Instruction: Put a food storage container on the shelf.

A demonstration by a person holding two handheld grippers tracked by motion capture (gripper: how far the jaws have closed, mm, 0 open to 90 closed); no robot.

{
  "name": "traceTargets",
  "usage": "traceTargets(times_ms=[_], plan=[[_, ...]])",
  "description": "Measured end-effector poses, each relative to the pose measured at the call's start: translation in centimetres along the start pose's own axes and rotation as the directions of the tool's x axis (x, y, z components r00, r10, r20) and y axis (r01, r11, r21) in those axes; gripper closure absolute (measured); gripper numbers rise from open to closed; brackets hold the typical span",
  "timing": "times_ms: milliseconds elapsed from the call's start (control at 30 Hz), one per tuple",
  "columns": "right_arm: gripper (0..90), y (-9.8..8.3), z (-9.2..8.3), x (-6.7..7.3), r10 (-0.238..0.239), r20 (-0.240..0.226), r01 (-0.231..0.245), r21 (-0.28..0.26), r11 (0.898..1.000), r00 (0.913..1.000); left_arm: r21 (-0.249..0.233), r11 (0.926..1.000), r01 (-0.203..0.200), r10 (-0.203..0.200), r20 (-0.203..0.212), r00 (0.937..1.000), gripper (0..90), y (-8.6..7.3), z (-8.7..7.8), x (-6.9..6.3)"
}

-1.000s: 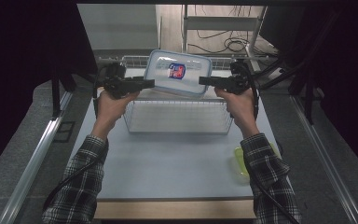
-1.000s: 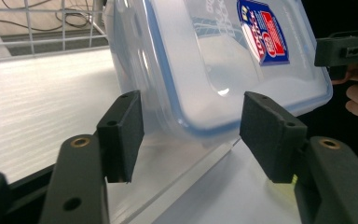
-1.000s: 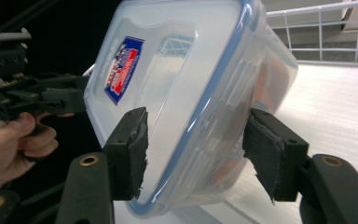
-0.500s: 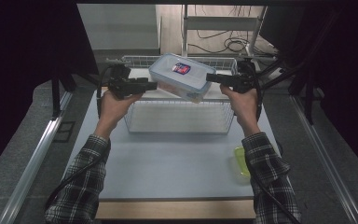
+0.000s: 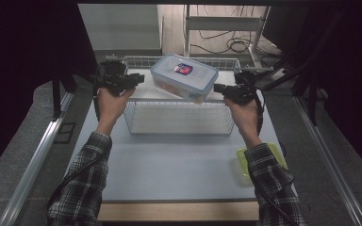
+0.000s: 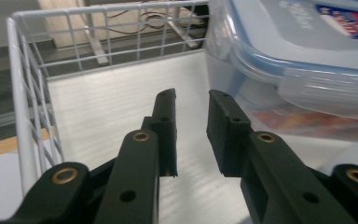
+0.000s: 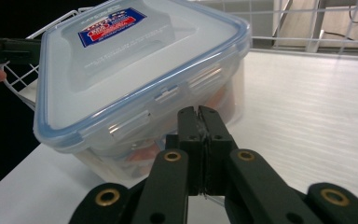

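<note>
Container: clear plastic box (image 5: 185,84) with a blue-sealed lid and a red-and-blue label is tilting over the wire basket (image 5: 179,125), its lower corner dipping toward the basket's right side; reddish contents are showing through its wall in the right gripper view

Left gripper (image 5: 139,78): sitting at the box's left end, just beside it – in the left gripper view its jaws are standing a little apart with nothing between them, having just been closing, and the box (image 6: 303,70) is lying off to their right

Right gripper (image 5: 218,88): pointing at the box's right end – in the right gripper view its jaws are pressing together, having just been closing, with nothing visibly caught between the pads, tips just in front of the lid's latch (image 7: 168,98)

Basket: white wire, standing on the pale table (image 5: 169,169), open side up

Hands: both in plaid sleeves, reaching forward on either side of the basket

Near the right forearm: yellow-green lid (image 5: 245,162) is lying flat at the table's right edge
</note>
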State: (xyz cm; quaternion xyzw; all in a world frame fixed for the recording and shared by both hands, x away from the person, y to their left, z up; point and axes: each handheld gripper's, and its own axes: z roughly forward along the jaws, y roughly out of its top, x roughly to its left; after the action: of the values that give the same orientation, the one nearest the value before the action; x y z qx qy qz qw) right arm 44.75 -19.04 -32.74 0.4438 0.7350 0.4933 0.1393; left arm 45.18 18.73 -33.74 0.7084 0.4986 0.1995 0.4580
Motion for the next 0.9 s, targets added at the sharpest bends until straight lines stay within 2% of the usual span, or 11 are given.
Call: traceTargets(times_ms=[33, 133, 267, 300, 400, 433, 467, 567, 833, 900], plan=[[88.5, 0.0, 0.1, 0.1, -0.002, 0.008, 0.002, 0.001, 1.0, 1.0, 0.0, 1.0, 0.0, 0.0, 0.0, 1.0, 74.4, 0.0, 0.0, 0.0], [88.6, 0.1, 0.5, 0.2, 0.0, 0.029, 0.0, -0.003, 1.0, 0.9996, 0.03, 0.9994, -0.018, 0.019, -0.049, 0.9986, 74.8, 0.4, 1.2, -0.1], [88.7, 0.3, 0.7, 0.0, 0.01, 0.041, -0.009, -0.005, 1.0, 0.9991, 0.04, 0.9989, -0.023, 0.026, -0.065, 0.9976, 74.7, 0.6, 2.0, -0.2], [88.7, 0.4, 0.8, -0.1, 0.012, 0.043, -0.012, -0.006, 1.0, 0.999, 0.037, 0.9987, -0.035, 0.038, -0.077, 0.9963, 74.6, 0.7, 2.1, -0.3], [88.7, 0.8, 1.1, -0.2, 0.017, 0.058, -0.017, -0.005, 1.0, 0.9982, 0.035, 0.9993, -0.01, 0.011, -0.013, 0.9999, 74.9, 0.9, 2.3, -0.7], [88.7, 0.8, 1.2, -0.3, 0.015, 0.064, -0.014, -0.004, 1.0, 0.9978, 0.048, 0.9982, -0.037, 0.039, -0.038, 0.9985, 76.3, 1.0, 2.3, -1.1], [88.7, 0.9, 1.3, -0.3, 0.015, 0.07, -0.015, -0.005, 1.0, 0.9975, 0.049, 0.9979, -0.042, 0.044, -0.037, 0.9983, 76.8, 1.0, 2.3, -1.2], [88.7, 1.0, 1.5, -0.4, 0.02, 0.082, -0.02, -0.001, 1.0, 0.9964, 0.043, 0.999, -0.016, 0.017, -0.005, 0.9998, 78.6, 0.7, 2.2, -1.1], [88.7, 1.5, 1.9, -0.6, 0.0, 0.115, -0.001, 0.006, 1.0, 0.9934, 0.039, 0.9992, -0.01, 0.008, 0.049, 0.9988, 81.7, -0.1, 1.4, -1.6], [88.7, 1.5, 1.8, -0.7, 0.001, 0.12, -0.002, 0.005, 1.0, 0.9927, 0.041, 0.9991, -0.011, 0.008, 0.074, 0.9972, 82.6, -0.4, 1.0, -1.7]])
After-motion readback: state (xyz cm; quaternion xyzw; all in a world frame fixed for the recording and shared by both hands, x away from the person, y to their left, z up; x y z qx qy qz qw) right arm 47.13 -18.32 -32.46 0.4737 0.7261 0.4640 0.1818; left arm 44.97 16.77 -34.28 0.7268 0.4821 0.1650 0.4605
